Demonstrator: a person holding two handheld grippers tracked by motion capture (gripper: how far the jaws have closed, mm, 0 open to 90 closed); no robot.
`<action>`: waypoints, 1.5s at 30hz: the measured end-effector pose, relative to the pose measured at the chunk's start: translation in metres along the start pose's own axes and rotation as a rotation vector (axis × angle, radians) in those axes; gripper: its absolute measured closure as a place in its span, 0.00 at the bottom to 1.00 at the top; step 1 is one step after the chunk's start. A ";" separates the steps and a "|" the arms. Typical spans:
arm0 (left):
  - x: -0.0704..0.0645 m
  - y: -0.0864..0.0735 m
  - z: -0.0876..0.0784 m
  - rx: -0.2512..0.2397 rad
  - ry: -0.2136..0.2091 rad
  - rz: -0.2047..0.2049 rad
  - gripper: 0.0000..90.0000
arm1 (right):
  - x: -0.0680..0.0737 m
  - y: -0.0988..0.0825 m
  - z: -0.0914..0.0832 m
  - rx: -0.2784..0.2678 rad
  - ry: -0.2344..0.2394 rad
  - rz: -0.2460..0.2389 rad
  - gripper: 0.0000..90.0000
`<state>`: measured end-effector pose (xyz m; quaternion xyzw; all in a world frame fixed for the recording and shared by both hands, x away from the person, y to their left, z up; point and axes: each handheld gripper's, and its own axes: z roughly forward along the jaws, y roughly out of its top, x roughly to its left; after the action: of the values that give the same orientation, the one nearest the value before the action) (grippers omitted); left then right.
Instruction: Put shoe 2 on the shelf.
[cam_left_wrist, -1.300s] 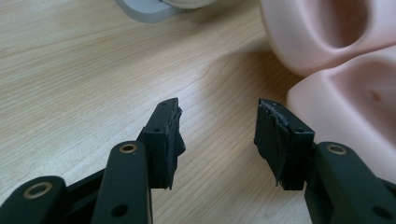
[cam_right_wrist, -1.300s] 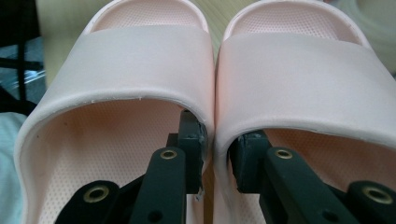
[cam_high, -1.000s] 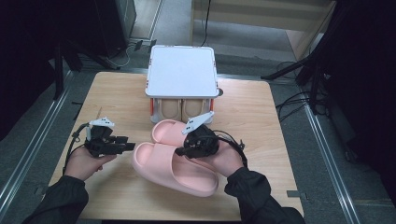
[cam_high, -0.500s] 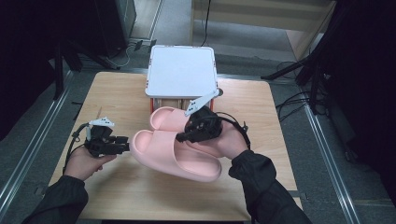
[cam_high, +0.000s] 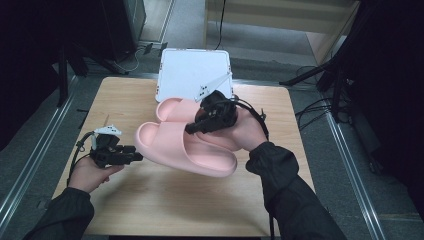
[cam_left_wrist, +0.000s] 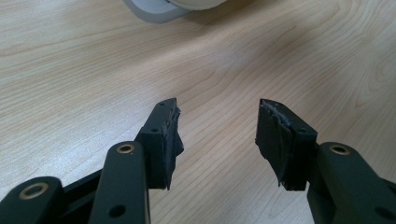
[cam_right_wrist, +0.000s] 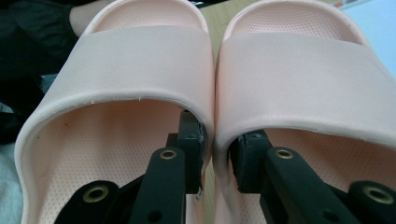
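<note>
Two pink slippers (cam_high: 187, 147) here, soft moulded foam by the look of it, smooth broad straps and a finely dimpled footbed, rounded at every edge. The right gripper (cam_high: 196, 126) has them pinched together: in the right gripper view one jaw sits inside each slipper (cam_right_wrist: 140, 65), the two inner side walls pressed between the pads. In the high view the pair hangs above the pale wooden table (cam_high: 150, 210), around its middle, the nearer slipper tilted with its toe to the left.

Over on the near left, the left gripper (cam_high: 137, 156) is held low over the table, jaws standing wide with nothing between them; its torn black pads (cam_left_wrist: 170, 135) show above bare, fine-grained wood.

At the far edge of the table stands a white square box (cam_high: 192, 75), flat lid on top, contents hidden. Its rounded grey corner peeks into the left gripper view. A black cable trails from the right gripper over the person's wrist.
</note>
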<state>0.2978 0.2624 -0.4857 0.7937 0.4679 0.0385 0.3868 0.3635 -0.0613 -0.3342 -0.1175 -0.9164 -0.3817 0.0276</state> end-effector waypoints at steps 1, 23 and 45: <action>0.000 0.000 0.000 -0.001 -0.003 0.001 0.54 | -0.001 0.003 -0.002 -0.005 0.002 -0.001 0.85; -0.004 0.007 0.006 0.009 -0.024 0.030 0.53 | -0.049 0.073 -0.024 -0.025 -0.262 0.191 0.85; -0.019 0.036 0.036 0.068 -0.079 0.130 0.53 | -0.109 0.096 0.004 -0.090 -0.701 0.557 0.85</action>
<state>0.3281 0.2178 -0.4815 0.8359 0.4010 0.0163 0.3745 0.4924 -0.0139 -0.2859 -0.4829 -0.7865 -0.3361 -0.1879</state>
